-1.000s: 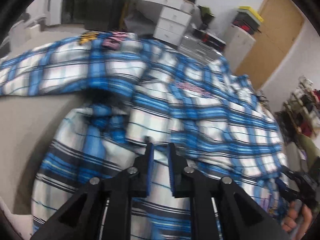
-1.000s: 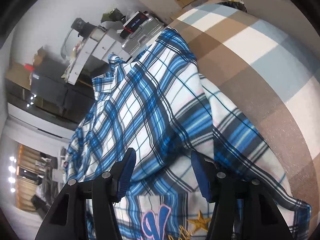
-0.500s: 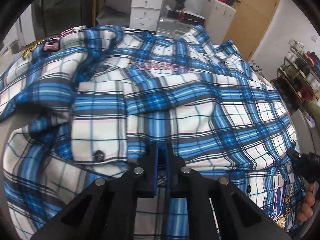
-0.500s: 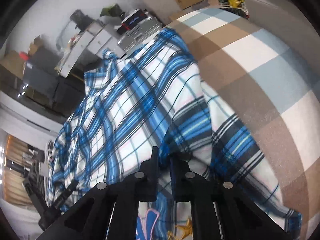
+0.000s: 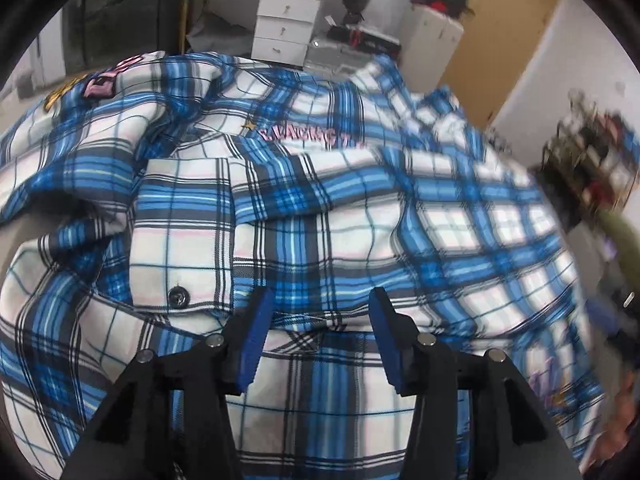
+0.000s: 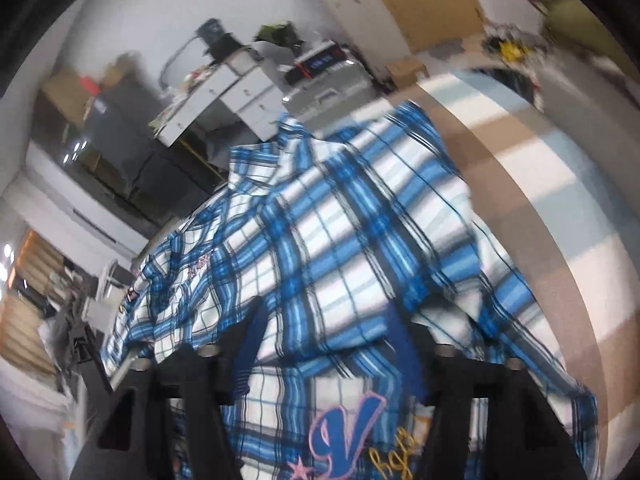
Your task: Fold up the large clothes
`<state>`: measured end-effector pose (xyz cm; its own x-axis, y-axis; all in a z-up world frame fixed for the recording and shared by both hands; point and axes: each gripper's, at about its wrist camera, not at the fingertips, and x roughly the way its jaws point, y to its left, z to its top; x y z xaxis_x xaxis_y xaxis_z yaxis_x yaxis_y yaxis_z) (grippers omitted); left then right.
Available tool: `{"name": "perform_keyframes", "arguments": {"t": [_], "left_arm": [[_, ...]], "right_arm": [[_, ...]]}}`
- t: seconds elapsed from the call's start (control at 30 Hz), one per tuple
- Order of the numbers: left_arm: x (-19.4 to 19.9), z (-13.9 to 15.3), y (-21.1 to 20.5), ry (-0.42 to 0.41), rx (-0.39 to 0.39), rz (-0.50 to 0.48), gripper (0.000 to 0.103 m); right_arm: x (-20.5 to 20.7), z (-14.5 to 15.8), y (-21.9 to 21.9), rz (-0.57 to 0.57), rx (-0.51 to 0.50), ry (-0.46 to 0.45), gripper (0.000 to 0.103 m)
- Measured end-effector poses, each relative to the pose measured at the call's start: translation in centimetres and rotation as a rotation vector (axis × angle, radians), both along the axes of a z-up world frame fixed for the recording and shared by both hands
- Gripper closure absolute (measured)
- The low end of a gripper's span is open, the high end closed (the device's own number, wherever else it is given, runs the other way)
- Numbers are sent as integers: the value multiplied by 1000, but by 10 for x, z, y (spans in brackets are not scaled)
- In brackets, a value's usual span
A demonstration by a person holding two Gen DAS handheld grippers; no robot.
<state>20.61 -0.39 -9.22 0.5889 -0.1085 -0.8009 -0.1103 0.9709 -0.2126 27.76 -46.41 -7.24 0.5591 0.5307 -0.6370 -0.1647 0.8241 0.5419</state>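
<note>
Plaid shirt [image 5: 360,216] lies bunched on the bed [image 6: 560,184], blue/white check, part folded over itself; the bed cover is striped brown, white and pale blue and shows bare along the shirt's right edge in the right wrist view

Left gripper [image 5: 318,336]: fingers [image 5: 256,336] have just been opening, now parted, blue pads clear of the cloth. A folded edge of the shirt runs across the gap between them, not pinched. So released. Dark button [image 5: 178,297] on a cuff or placket just left of the left pad. Pink lettering [image 5: 310,139] on the chest further up

Right gripper [image 6: 326,344]: fingers [image 6: 404,344] also just been opening, standing well apart, view is blurred. Shirt fabric passes between them, but I see no pad pressing on it; reads as let go. Big blue V patch [image 6: 348,428] with pink outline sits just below the gap, gold stitched script beside it

White drawer unit [image 5: 286,24] stands beyond the far edge of the bed, clutter on top. Wooden door [image 5: 500,36] at the back right
</note>
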Motion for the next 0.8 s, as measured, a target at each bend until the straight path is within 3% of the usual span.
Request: {"name": "perform_keyframes", "arguments": {"t": [0.1, 0.17, 0.23, 0.4, 0.47, 0.5, 0.57, 0.63, 0.7, 0.8], "left_arm": [[-3, 5, 4, 23, -20, 11, 59], [-21, 18, 25, -17, -96, 57, 59], [-45, 36, 55, -92, -142, 132, 59], [-105, 71, 138, -226, -173, 392, 53], [-128, 82, 172, -290, -186, 515, 45], [-140, 87, 191, -325, -186, 591, 33], [-163, 85, 224, -376, -213, 745, 29], [-181, 74, 260, -372, -328, 851, 29], [-187, 62, 285, -353, -416, 894, 30], [-178, 48, 306, -301, -468, 912, 30]], "right_arm": [[13, -15, 20, 51, -97, 26, 39], [19, -30, 23, 60, -114, 111, 39], [15, -32, 20, 61, -82, 116, 39], [2, -11, 20, 72, -49, 74, 35], [-7, 0, 20, 78, -38, 45, 32], [-11, 5, 20, 82, -33, 30, 30], [-17, 11, 19, 80, -25, 12, 29], [-20, 14, 18, 76, -6, 14, 29], [-23, 15, 17, 77, 17, 25, 29], [-26, 17, 19, 79, 23, 20, 29]]}}
